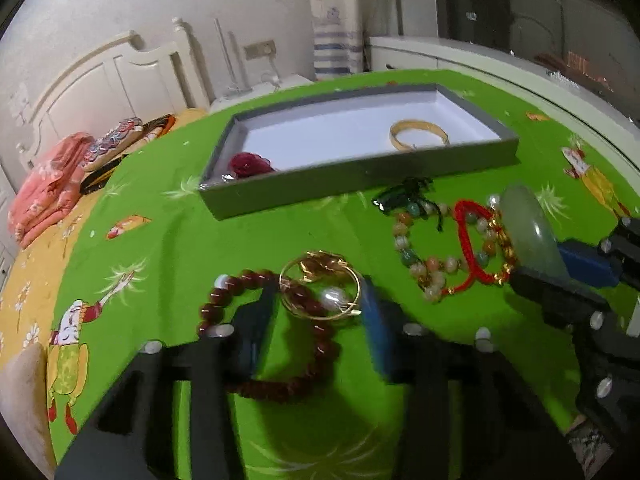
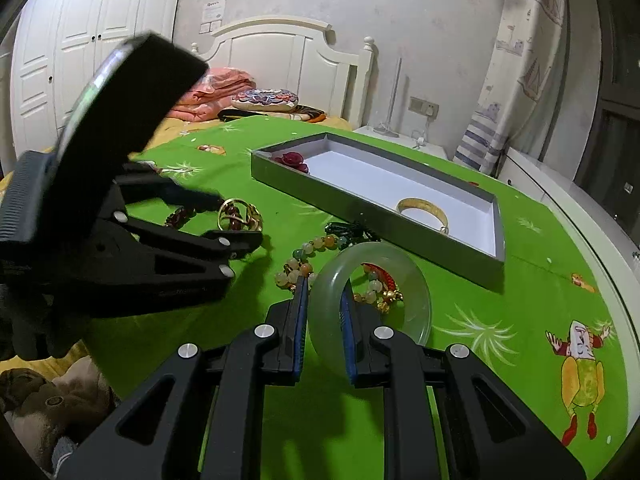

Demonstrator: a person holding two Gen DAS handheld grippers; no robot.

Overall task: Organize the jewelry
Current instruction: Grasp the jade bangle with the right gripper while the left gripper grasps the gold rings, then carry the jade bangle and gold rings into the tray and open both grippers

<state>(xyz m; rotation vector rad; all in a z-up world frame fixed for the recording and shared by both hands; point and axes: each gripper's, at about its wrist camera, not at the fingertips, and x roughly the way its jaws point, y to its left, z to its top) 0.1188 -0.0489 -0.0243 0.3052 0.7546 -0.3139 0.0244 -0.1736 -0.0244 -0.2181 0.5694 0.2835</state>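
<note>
While the right gripper (image 2: pixel 325 304) pinches the jade bangle (image 2: pixel 370 292) upright above the green cloth (image 2: pixel 460 292), near the grey tray (image 2: pixel 376 220), carry it level. The left gripper (image 1: pixel 316 308) gapes wide around gold hoops (image 1: pixel 320 286).

A white headboard (image 2: pixel 280 46) and wardrobe (image 2: pixel 86 36) stand against pale walls, a sailboat-print curtain (image 2: pixel 520 60) hanging right.

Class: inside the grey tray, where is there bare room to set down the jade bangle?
The grey tray has bare white floor between the red flower piece in one corner and the gold bangle near the other end. Cloth before the tray is crowded with beaded bracelets.
</note>
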